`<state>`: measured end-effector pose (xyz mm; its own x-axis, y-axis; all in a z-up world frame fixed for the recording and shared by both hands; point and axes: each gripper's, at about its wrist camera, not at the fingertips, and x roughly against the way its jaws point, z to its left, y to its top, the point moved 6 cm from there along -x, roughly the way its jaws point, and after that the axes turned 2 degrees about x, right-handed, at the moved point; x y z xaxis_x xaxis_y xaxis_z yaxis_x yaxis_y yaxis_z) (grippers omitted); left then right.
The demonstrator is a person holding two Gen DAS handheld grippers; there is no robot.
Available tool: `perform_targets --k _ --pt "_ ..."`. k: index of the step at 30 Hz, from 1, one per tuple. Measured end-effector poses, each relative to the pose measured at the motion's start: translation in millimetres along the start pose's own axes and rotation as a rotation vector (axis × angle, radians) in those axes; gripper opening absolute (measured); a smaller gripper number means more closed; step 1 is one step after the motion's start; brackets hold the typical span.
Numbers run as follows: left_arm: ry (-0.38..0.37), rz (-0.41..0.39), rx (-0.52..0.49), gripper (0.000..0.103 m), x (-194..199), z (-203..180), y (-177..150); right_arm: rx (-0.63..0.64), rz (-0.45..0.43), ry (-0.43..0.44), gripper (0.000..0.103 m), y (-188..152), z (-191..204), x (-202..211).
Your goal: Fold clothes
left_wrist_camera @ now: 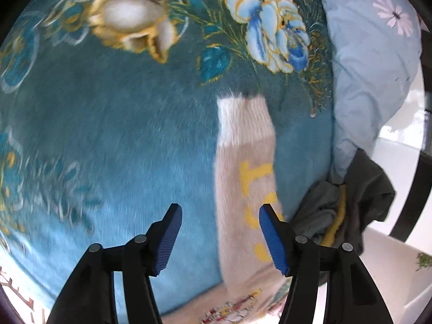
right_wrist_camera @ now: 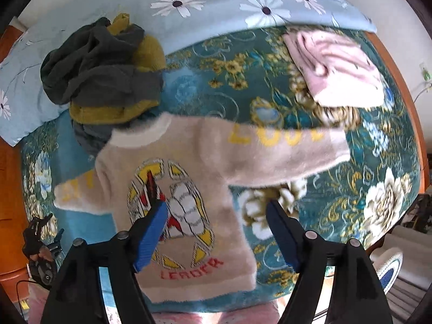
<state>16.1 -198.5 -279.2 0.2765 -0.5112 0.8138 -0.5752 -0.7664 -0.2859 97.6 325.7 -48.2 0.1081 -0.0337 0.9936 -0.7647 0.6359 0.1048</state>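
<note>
A beige fuzzy sweater point(right_wrist_camera: 186, 189) with a cartoon print and yellow letters lies flat, front up, on a teal floral blanket point(right_wrist_camera: 351, 183), both sleeves spread sideways. My right gripper point(right_wrist_camera: 216, 213) is open and empty, hovering above the sweater's lower right body. In the left wrist view one sleeve point(left_wrist_camera: 243, 167) with a white cuff and yellow letters stretches away from me. My left gripper point(left_wrist_camera: 220, 216) is open and empty, just above the blanket with its right finger over that sleeve.
A heap of dark grey and mustard clothes point(right_wrist_camera: 105, 70) lies by the sweater's collar, also in the left wrist view point(left_wrist_camera: 348, 210). A folded pink garment point(right_wrist_camera: 337, 67) lies at the far right. A pale blue daisy quilt point(right_wrist_camera: 243, 2) borders the blanket. The wooden bed frame point(right_wrist_camera: 10, 162) runs on the left.
</note>
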Motion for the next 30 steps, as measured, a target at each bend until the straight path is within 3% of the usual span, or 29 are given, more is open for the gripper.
perform_targets --k 1,3,8,13,18,20,21,25,30 --pt "0.006 0.001 0.004 0.064 -4.4 0.0 5.5 0.008 -0.005 -0.002 0.096 4.9 4.6 -0.6" --pt "0.010 0.001 0.017 0.064 -11.7 0.7 16.4 0.028 -0.007 -0.008 0.100 12.1 16.4 -3.8" --pt "-0.012 -0.016 0.056 0.064 -24.4 1.1 44.8 0.092 0.037 -0.014 0.100 19.6 46.8 -22.4" --pt "-0.085 -0.025 0.168 0.064 -34.4 -1.4 66.6 0.133 0.092 -0.016 0.100 13.4 63.2 -39.4" --pt "-0.012 -0.037 0.127 0.062 -43.3 -10.5 75.8 0.126 0.115 -0.039 0.100 12.3 60.4 -44.9" --pt "0.019 -0.047 0.106 0.037 -43.2 -13.0 77.1 0.124 0.119 -0.047 0.100 12.8 58.7 -45.1" --pt "0.048 -0.049 0.084 0.014 -42.4 -13.8 77.4 0.120 0.120 -0.050 0.100 12.9 58.0 -45.2" --pt "0.055 -0.077 0.041 0.013 -27.0 -16.6 75.7 0.105 0.118 -0.043 0.100 13.6 60.7 -45.1" --pt "0.027 -0.185 0.065 0.013 24.5 0.3 70.9 0.119 0.096 -0.007 0.100 16.4 75.5 -41.5"
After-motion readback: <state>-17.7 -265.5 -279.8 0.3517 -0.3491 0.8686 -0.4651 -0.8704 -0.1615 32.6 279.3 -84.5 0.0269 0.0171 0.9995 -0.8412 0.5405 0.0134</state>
